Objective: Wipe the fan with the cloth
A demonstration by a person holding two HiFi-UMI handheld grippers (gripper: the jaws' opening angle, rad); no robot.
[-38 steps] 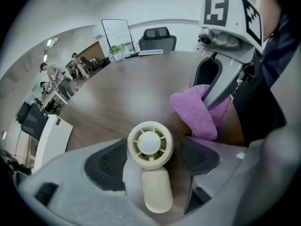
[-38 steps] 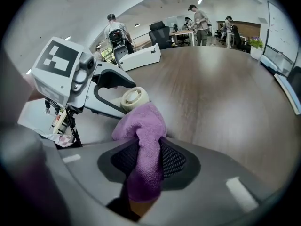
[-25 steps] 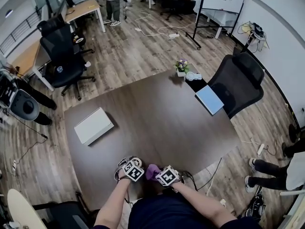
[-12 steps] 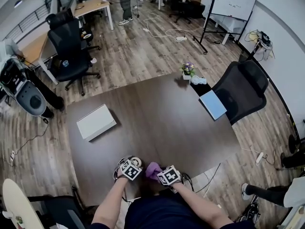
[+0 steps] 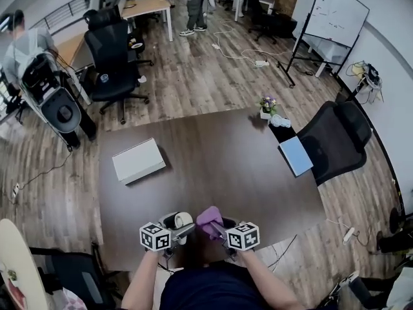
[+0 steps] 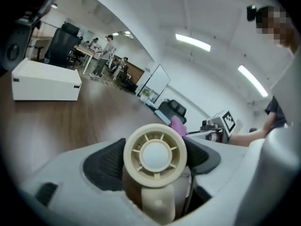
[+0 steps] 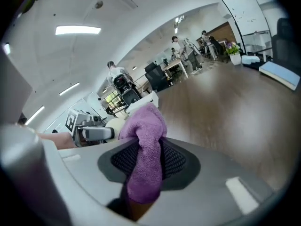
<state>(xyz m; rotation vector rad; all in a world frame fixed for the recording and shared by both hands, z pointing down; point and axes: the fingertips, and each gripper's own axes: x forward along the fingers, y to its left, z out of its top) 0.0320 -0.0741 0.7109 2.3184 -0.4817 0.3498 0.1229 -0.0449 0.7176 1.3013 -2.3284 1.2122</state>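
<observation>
My left gripper (image 5: 179,227) is shut on a small cream handheld fan (image 6: 155,155), its round grille facing the camera and its handle down between the jaws. In the head view the fan (image 5: 182,220) is lifted above the near edge of the dark table (image 5: 219,166). My right gripper (image 5: 215,228) is shut on a purple cloth (image 7: 145,149), which bunches out past the pads. The cloth (image 5: 209,219) hangs just right of the fan, a small gap apart. The purple cloth (image 6: 178,125) and the right gripper also show behind the fan in the left gripper view.
A white box (image 5: 138,161) lies on the table's left part. At the far right corner stand a small flower pot (image 5: 266,108) and a blue notebook (image 5: 297,155). A black office chair (image 5: 339,141) is beside that edge. People and desks fill the background.
Both grippers have risen from the table's near edge, the left with the fan, the right with the cloth. The left gripper has rolled so the fan's grille faces up. The head view has shifted.
</observation>
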